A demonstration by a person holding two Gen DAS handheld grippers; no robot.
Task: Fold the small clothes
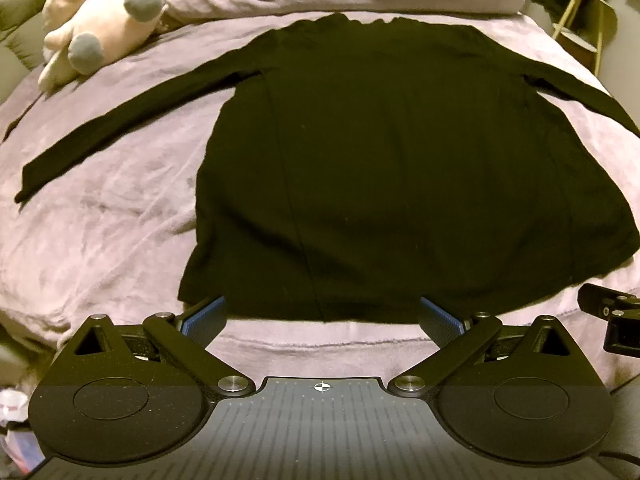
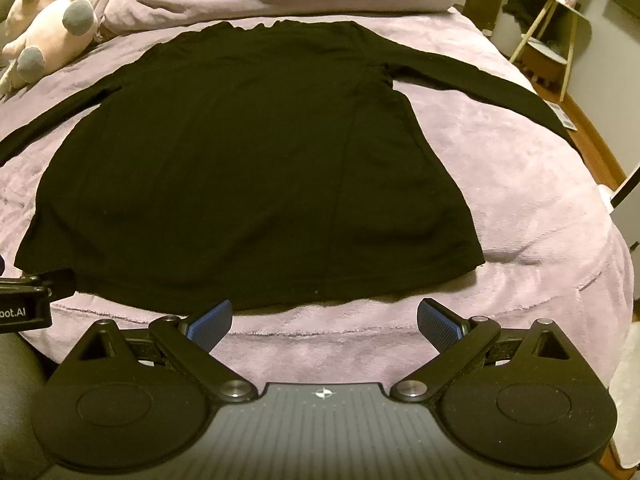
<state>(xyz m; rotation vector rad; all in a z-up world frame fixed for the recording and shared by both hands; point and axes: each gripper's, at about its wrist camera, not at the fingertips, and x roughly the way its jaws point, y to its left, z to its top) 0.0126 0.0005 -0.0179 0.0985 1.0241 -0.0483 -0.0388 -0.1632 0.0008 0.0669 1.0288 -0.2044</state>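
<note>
Item: black long-sleeved top, laid flat and face down across the middle of the bed, collar toward the head, hem along the foot edge, both sleeves spread toward the side edges. No fold has yet been made.

Left gripper: jaws wide, nothing held, poised at the hem. Right gripper: jaws wide, nothing held, just short of the hem, nearer the right corner of the hem.

Plush toys: at the head-left corner, well apart from the top.

Handling note: a sleeve is probably best brought in first. Cloth should be pinched at one edge only, lifted low, and laid over without dragging the body out of square.
</note>
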